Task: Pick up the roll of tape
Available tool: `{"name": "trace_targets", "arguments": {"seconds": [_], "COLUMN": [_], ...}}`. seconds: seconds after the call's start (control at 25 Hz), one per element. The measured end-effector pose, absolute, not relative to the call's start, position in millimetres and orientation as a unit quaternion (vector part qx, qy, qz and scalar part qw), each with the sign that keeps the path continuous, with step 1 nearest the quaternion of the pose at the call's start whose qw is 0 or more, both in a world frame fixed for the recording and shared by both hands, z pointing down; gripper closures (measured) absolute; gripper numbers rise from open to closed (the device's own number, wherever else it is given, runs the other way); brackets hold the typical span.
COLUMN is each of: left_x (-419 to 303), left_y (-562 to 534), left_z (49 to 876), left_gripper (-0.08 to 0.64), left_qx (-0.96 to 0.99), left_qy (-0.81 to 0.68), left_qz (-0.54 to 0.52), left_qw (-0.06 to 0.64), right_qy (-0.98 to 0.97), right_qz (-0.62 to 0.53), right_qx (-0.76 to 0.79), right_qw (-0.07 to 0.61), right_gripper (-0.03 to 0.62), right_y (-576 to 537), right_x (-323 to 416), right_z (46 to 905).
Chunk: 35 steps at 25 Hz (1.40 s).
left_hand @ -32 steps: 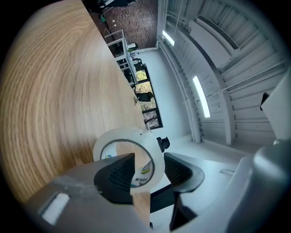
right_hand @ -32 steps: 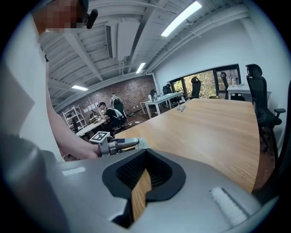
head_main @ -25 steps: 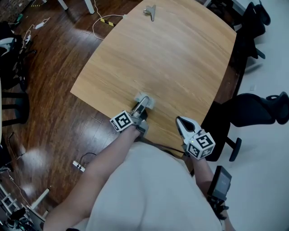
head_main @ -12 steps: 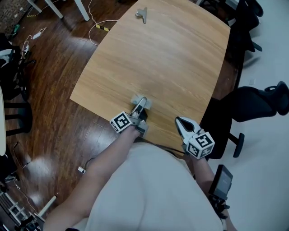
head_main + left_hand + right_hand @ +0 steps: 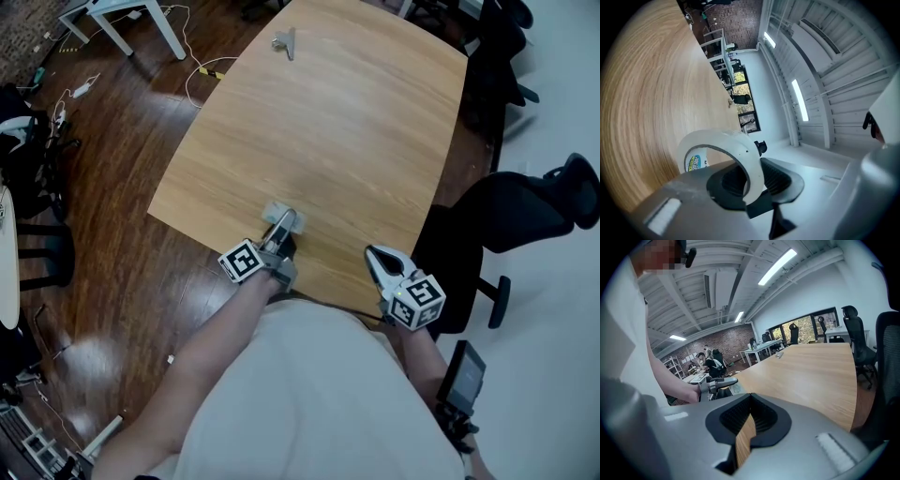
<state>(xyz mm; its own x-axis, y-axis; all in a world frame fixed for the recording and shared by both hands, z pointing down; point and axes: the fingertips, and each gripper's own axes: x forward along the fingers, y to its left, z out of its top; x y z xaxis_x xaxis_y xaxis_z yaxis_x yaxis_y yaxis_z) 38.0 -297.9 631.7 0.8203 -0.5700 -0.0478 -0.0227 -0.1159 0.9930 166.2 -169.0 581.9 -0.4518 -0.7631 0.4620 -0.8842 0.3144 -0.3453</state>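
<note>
The roll of tape (image 5: 723, 151), pale and see-through with a printed label inside its core, stands on edge between my left gripper's (image 5: 751, 182) black pads. The jaws have just been closing and now pinch the roll's wall. In the head view the tape (image 5: 279, 216) sits at the tip of the left gripper (image 5: 278, 228), over the near edge of the wooden table (image 5: 356, 141). My right gripper (image 5: 376, 256) hovers at the near right edge of the table, with nothing between its fingers. In its own view the right gripper (image 5: 746, 422) shows only a thin slit.
A metal clip (image 5: 283, 41) lies at the table's far end. A black office chair (image 5: 525, 216) stands to the right, with more chairs (image 5: 502, 37) beyond. A white table's legs (image 5: 122, 19) and cables (image 5: 202, 66) are on the dark wooden floor at the left.
The left gripper's jaws have narrowed onto the tape roll, and gripper and roll have shifted a little to the left in the head view. The right gripper has hardly moved.
</note>
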Motion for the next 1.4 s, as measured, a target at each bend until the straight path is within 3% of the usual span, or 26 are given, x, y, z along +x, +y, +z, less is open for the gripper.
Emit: {"name": "trace_targets", "arguments": {"seconds": [0.36,0.56,0.88,1.4], "left_x": [37,27,46,59], "left_y": [-265,-245,-188,-84], "left_z": [615,615,571,563], "left_gripper": [0.471,0.471,0.471,0.471], "left_qx": [0.748,0.814,0.859,0.884], "left_qy": [-0.211,-0.223,-0.181,-0.176], "left_qz": [-0.17,-0.086,-0.095,-0.049], "left_qw": [0.606,0.53,0.47,0.431], "right_qy": [-0.811,-0.813,-0.834,-0.847], "right_qz": [0.269,0.262,0.252,0.261], "right_qx": [0.511,0.514,0.486,0.462], "right_qw": [0.088,0.077,0.065,0.03], "right_gripper": [0.586,0.586,0.586,0.586], "right_y": [-152,-142,-117,-46], "right_x": [175,173,170,169], "right_z": [575,573,564,576]}}
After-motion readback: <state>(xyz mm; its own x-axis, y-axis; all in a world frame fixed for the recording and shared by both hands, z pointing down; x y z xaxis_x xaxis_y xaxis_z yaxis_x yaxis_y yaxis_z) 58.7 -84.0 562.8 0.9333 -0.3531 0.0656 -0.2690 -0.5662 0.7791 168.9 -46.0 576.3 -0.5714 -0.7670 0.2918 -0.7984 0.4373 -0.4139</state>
